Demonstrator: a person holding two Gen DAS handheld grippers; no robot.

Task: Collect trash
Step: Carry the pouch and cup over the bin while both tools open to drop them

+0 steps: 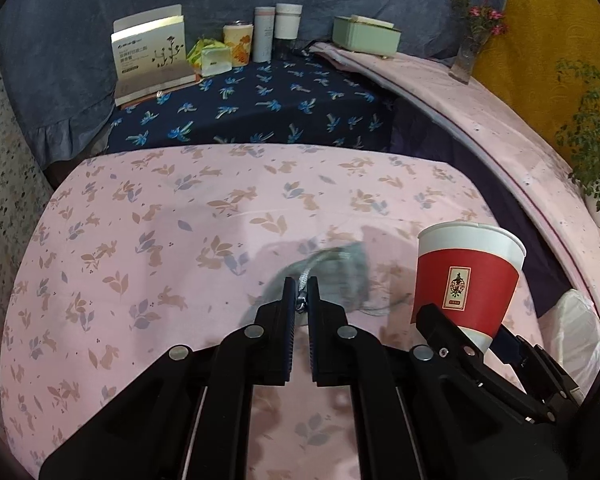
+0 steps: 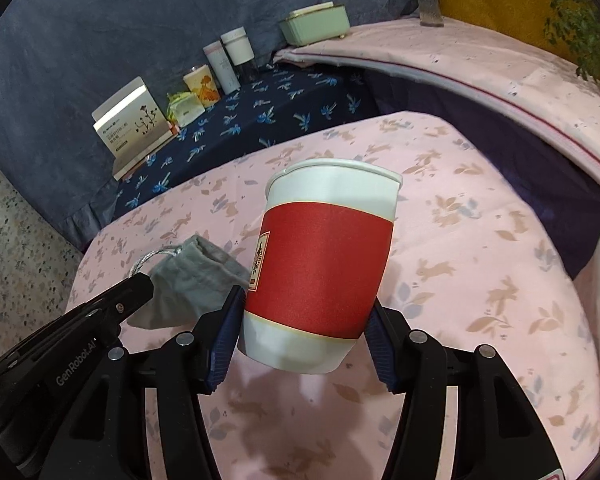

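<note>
The pink rabbit-print tabletop [image 1: 148,216] carries nothing else nearby. The right claw [image 2: 306,330] grips 1 red-and-white paper cup [image 2: 320,264] low on its wall, lifted and tilted; it looks light and crushable, so gentle pressure suits. The left claw [image 1: 301,300] pinches the silver drawstring of 1 soft grey pouch [image 2: 188,276], limp and light.

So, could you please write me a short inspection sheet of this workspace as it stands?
Surface: pink rabbit-print cloth, bare apart from the job's things.
Job's things: red-and-white paper cup; grey drawstring pouch.
Clutter: box, cans and bottles on the navy cloth behind.
Grippers: left gripper shut on the pouch's cord; right gripper shut on the cup.
Cables: nothing seen.
Surroundings: blue drape, potted plants, white bag at right.
</note>
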